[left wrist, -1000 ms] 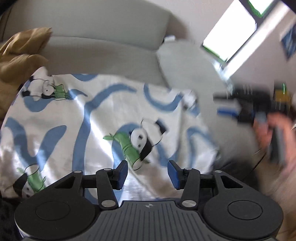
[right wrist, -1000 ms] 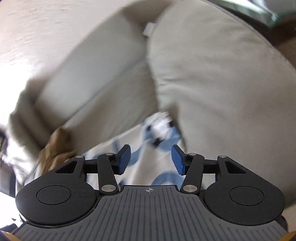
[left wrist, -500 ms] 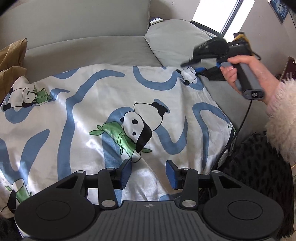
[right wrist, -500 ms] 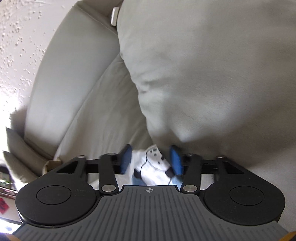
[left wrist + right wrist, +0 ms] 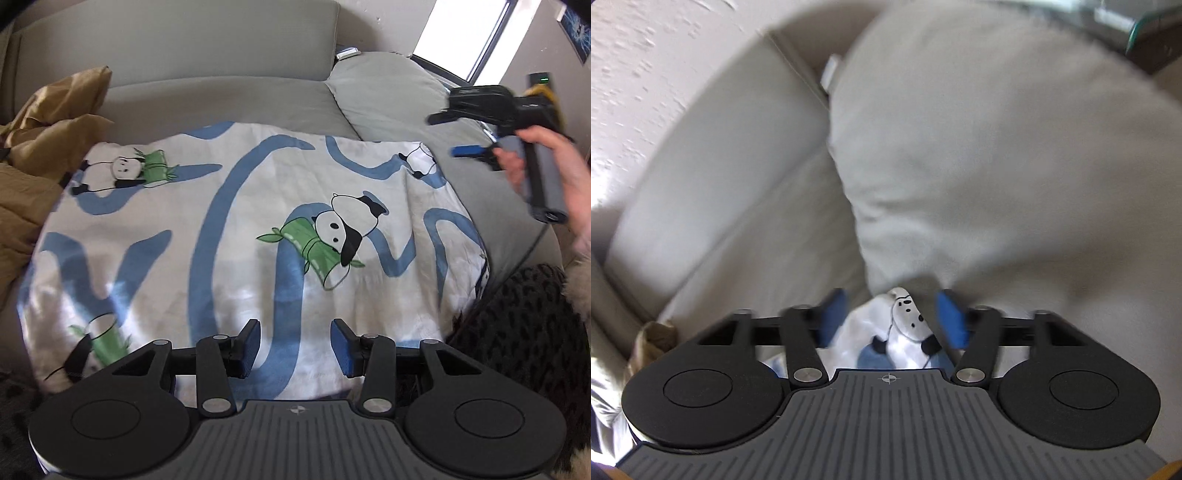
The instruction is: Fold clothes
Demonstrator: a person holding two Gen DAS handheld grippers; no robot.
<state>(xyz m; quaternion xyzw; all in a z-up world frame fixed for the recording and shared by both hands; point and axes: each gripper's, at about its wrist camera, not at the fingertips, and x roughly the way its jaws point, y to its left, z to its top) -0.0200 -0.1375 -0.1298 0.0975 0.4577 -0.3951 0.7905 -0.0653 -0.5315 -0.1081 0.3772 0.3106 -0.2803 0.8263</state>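
A white cloth (image 5: 236, 229) with blue swirls and pandas lies spread flat on the grey sofa seat (image 5: 221, 99). My left gripper (image 5: 295, 343) hovers over its near edge, pads apart, with the fabric lying under them and not pinched. My right gripper (image 5: 448, 134), held in a hand (image 5: 554, 166), sits just right of the cloth's far right corner (image 5: 421, 162). In the right wrist view that panda-printed corner (image 5: 905, 325) lies between the jaws of the right gripper (image 5: 892, 314), which are opening; the blue pads stand clear of it.
A crumpled mustard-brown cloth (image 5: 44, 147) is piled at the sofa's left end. A grey cushion (image 5: 388, 96) rests behind the cloth's right corner. Leopard-print fabric (image 5: 517, 332) covers the near right, with a black cable (image 5: 524, 254) running across the seat edge.
The right gripper, closed on the far right corner half a second ago, has spread its jaws and drawn back to the right. The cloth now lies flatter.
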